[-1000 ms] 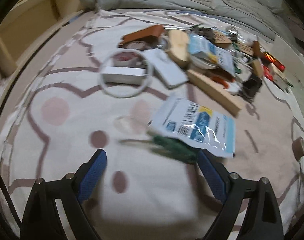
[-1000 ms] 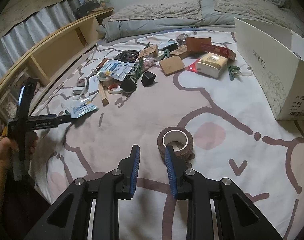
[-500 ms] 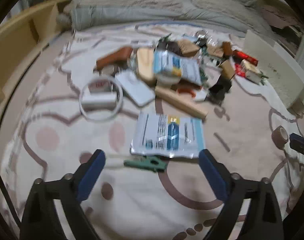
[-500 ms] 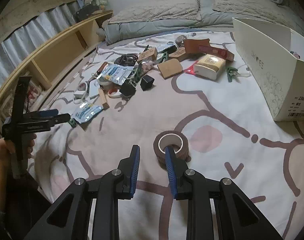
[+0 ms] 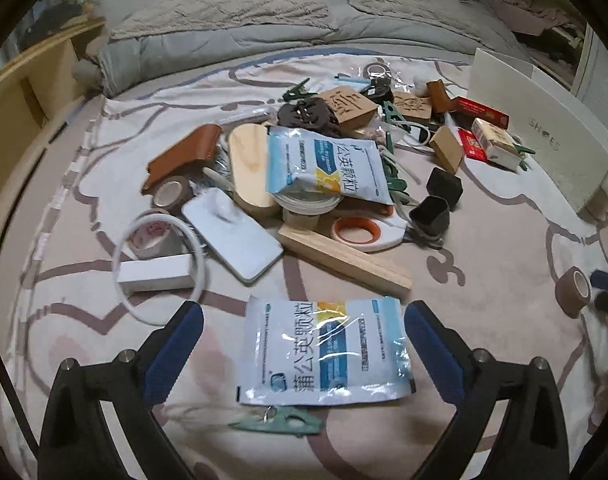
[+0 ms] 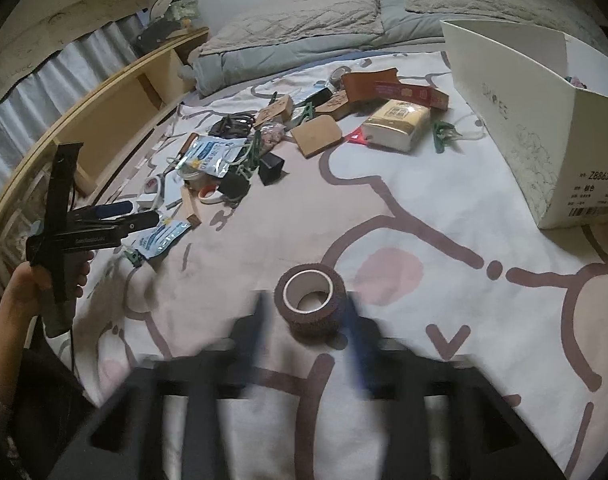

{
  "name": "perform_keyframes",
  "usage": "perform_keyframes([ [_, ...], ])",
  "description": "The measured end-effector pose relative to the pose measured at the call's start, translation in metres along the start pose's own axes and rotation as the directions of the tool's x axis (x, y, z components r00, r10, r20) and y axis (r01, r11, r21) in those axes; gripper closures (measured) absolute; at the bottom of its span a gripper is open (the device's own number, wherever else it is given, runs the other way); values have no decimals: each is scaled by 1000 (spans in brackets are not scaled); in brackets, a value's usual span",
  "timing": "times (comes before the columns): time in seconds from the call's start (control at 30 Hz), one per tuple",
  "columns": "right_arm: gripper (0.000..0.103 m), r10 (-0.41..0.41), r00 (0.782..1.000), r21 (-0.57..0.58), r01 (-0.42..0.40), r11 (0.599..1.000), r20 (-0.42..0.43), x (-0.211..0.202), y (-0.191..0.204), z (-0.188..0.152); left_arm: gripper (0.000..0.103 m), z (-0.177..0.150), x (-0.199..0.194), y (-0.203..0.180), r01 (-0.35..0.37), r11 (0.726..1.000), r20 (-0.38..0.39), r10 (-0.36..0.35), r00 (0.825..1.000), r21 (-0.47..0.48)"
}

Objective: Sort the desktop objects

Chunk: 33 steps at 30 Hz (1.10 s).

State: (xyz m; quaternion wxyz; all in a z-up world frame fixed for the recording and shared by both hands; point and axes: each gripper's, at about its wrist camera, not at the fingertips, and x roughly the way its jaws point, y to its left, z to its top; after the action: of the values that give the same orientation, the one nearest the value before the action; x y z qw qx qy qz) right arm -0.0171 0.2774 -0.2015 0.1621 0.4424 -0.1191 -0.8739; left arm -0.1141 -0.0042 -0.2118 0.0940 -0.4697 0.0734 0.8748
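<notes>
Lying straight ahead of the right hand-held gripper (image 6: 307,320), the brown tape roll (image 6: 310,304) rests on the bed sheet (image 6: 444,208) with its hole facing up and tilted toward the camera. The blurred fingers (image 6: 354,330) stand apart on either side of it, released and not yet pressing its wall, so a short advance and a squeeze seems all that is needed. The left hand-held gripper (image 5: 304,344) is also spread wide, over a blue-and-white sachet (image 5: 324,354), well apart from the roll, so the right is far nearer. Beyond, the white shoebox (image 6: 516,120) stands open to the right, a likely place for the roll.
</notes>
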Motion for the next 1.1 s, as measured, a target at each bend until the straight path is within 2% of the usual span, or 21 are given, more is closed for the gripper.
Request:
perform_keyframes([
  [0.03, 7, -2, 1000, 7, 2, 1000, 20, -2, 1, 0, 2, 0, 3, 0, 14, 1000, -4, -14, 1000, -1],
  [0.1, 7, 5, 999, -11, -4, 1000, 44, -5, 5, 0, 1, 0, 6, 0, 26, 1000, -8, -26, 1000, 4],
  [0.3, 7, -66, 998, -106, 68, 992, 22, 10, 20, 0, 1, -8, 23, -5, 47, 999, -43, -46, 998, 21],
  [0.5, 7, -109, 994, -110, 109, 988, 0, 28, 21, 0, 0, -14, 37, -4, 68, 998, -60, -67, 996, 11],
  [0.53, 10, -115, 993, -108, 114, 988, -1, 29, 22, 0, 0, -14, 38, -3, 75, 997, -60, -75, 995, 2],
  [0.57, 17, -122, 992, -104, 122, 987, 1, 31, 22, 0, 0, -14, 38, -1, 80, 997, -56, -81, 995, -8],
  [0.67, 24, -136, 991, -90, 135, 987, -6, 36, 19, -1, 0, -16, 40, 2, 92, 995, -50, -94, 994, -26],
  [0.77, 36, -150, 989, -76, 149, 986, -6, 39, 15, -3, 0, -16, 42, 1, 89, 996, -49, -90, 995, -23],
  [0.83, 50, -161, 987, -63, 162, 985, 8, 37, 13, -3, 0, -17, 43, -1, 76, 997, -50, -77, 996, -13],
  [0.97, 57, -146, 989, -53, 147, 988, 17, 36, 13, -3, 0, -17, 43, -1, 74, 997, -49, -75, 996, -20],
  [1.1, 59, -185, 982, -114, 187, 976, 34, 39, 23, -8, 0, -17, 43, 0, 73, 997, -46, -74, 996, -22],
])
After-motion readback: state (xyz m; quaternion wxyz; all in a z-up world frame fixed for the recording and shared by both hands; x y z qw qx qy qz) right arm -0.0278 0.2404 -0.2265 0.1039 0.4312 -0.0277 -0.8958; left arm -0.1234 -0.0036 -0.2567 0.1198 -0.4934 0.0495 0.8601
